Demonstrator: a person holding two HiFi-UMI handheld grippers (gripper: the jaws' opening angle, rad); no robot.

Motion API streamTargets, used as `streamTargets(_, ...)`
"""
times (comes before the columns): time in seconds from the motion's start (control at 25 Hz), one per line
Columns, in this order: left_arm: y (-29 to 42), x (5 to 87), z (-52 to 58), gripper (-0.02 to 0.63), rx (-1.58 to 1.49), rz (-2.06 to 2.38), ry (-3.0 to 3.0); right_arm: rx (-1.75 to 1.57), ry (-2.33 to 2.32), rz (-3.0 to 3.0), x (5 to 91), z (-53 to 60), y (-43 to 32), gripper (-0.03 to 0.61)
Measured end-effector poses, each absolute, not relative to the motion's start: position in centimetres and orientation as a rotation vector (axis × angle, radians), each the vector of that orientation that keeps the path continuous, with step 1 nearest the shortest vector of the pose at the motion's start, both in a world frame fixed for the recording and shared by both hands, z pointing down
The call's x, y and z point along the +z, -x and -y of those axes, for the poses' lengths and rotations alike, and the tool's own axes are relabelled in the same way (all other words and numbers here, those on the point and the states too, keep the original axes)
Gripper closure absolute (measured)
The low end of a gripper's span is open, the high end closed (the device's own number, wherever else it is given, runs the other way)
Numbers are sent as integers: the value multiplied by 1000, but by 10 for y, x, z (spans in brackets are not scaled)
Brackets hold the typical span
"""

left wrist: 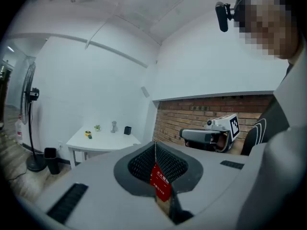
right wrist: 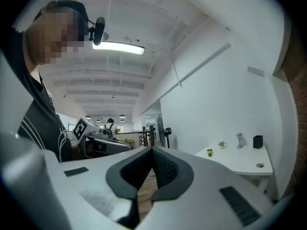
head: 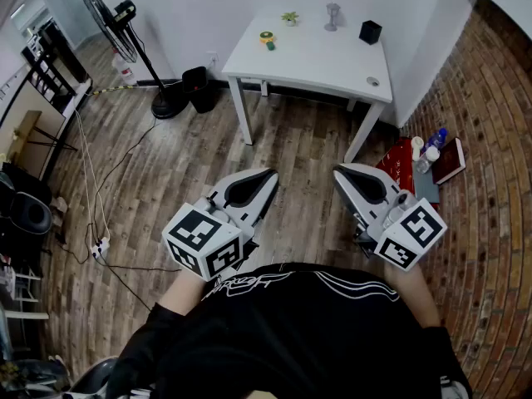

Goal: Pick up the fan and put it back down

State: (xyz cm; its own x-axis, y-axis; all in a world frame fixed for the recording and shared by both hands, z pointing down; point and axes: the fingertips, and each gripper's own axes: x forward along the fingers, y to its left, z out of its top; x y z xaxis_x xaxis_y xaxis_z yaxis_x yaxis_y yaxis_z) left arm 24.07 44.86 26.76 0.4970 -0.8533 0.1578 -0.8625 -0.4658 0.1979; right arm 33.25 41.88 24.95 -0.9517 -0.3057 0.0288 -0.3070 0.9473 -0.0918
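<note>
A tall black pedestal fan (head: 125, 27) stands on its round base at the far left of the room, next to the white wall. It also shows at the left edge of the left gripper view as the fan (left wrist: 29, 114), and small behind the jaw tips of the right gripper view as the fan (right wrist: 163, 134). My left gripper (head: 270, 175) and right gripper (head: 338, 173) are held side by side close to my body, well short of the fan. The jaws of each meet at the tips with nothing between them, as seen on the left gripper (left wrist: 154, 146) and the right gripper (right wrist: 152, 150).
A white table (head: 332, 69) stands ahead with a black cup (head: 370, 32), a small plant (head: 289, 17) and a yellow item (head: 267, 38). A black bin (head: 198, 86) sits beside the fan base. Bottles and a red book (head: 449, 160) lie by the brick wall. Cables and a power strip (head: 100, 246) run along the left floor.
</note>
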Motion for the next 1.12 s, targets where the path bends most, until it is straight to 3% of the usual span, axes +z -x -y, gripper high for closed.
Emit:
streamTargets(0.52,-201,310,-431,580,79,1405,-2419,246,-663,2994,294,-394,-307,578)
streamTargets(0.8,-157,318,-423,580,66,1416,-2397,123,-810,2990,282,-376,-285,569)
streamTargets(1.0,-127,318,-424,580,58,1445,-2401,77,-839,2993,274,-371,-269,360)
streamTargets(1.12,-112,324,-424,580,48,1452,-2378,69,-877,2970,276,-365,-261,290)
